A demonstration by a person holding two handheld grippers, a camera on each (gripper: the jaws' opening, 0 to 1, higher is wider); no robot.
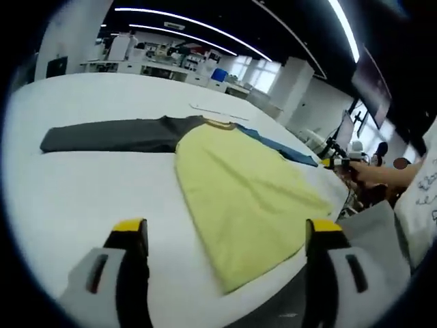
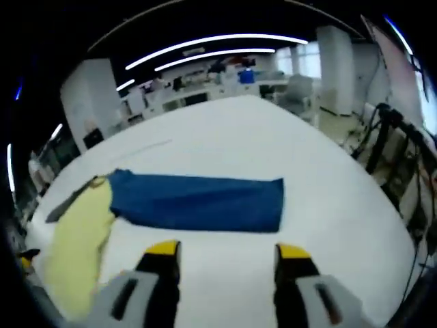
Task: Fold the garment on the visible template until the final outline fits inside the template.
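Yellow-tipped jaws of the left gripper (image 1: 229,236) stand wide apart and hold nothing, with the hem of the long-sleeved shirt (image 1: 246,198) lying just ahead between them on the white table (image 1: 82,198). Its yellow body runs away from this claw, the grey sleeve (image 1: 109,135) stretched out to the claw's left. Ahead of the right gripper (image 2: 229,254), equally spread and empty, the blue sleeve (image 2: 198,201) lies flat and straight. Folding looks not yet begun; next, probably, each claw must close on a sleeve end and carry it inward. A faint outline beyond the collar may be the template, though I cannot be sure.
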